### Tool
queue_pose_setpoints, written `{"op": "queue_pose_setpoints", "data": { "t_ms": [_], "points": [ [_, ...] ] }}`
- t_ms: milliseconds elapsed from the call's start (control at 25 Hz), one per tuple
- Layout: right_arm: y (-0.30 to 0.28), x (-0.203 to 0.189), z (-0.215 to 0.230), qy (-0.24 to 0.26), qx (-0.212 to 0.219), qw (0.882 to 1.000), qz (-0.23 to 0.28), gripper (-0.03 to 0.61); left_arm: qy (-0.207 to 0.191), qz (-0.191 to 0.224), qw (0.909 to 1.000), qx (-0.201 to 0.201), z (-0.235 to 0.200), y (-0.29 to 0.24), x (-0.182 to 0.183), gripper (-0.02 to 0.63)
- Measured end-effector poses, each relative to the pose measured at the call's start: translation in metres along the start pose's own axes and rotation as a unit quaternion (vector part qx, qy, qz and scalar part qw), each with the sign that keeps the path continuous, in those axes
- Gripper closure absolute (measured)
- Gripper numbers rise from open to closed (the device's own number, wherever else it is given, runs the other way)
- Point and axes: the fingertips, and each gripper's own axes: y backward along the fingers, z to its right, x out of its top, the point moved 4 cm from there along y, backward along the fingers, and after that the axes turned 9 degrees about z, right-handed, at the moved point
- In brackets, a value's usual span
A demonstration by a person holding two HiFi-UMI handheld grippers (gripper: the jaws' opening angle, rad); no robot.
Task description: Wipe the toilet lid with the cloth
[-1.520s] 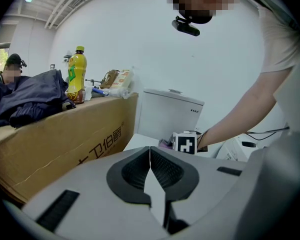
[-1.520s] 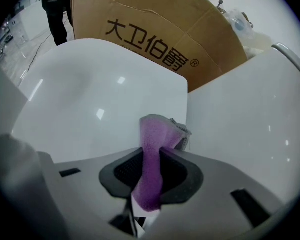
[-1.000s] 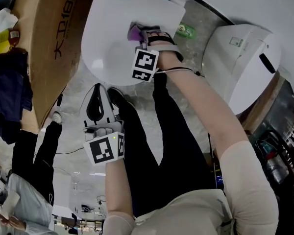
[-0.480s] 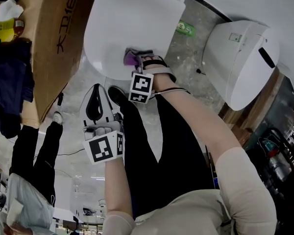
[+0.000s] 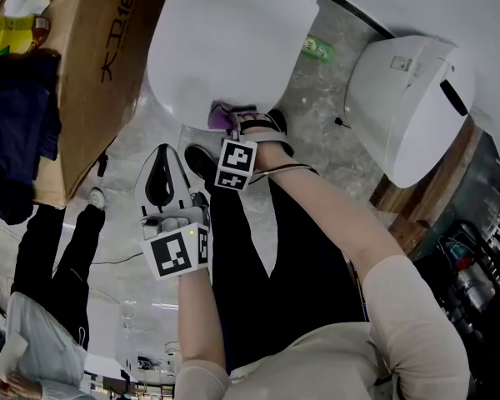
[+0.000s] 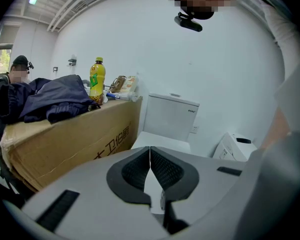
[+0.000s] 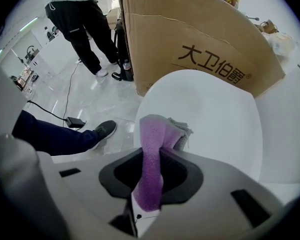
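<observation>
**Cloth pinched, pressed to the front of the lid**

The fingers (image 7: 186, 175) of my right gripper (image 5: 237, 123) are clenched on the cloth (image 7: 151, 139). A purple, fuzzy strip of it runs up between them, and the rest bunches just past the tips, showing a grey reverse. It looks light, soft and limp, so it should fold and drag rather than slide as one piece. I judge that a hold well into the bunch, with the loose end pressed flat, is what will make it wipe and not simply roll over.

The bunched end touches the toilet lid (image 5: 225, 48) near its front edge, on the side nearest me. Most of the smooth white surface lies beyond the tips, unwiped as far as I can tell. The lid looks hard and slick, so the cloth should glide across it easily.

My left gripper (image 6: 150, 170) has its fingers shut together with nothing between them. It hangs over the floor (image 5: 125, 223) — well apart from the lid, beside the cardboard box (image 5: 83, 82).
</observation>
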Motion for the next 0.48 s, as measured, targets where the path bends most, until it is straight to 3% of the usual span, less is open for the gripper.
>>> {"op": "queue_pose_setpoints", "data": {
  "t_ms": [480],
  "points": [
    [0.0039,0.0037,-0.0084,-0.026,0.031,0.999,0.005,0.485,0.004,0.000,1.0000,0.008,-0.0056,0.0083,-0.0022,0.597]
  ]
}}
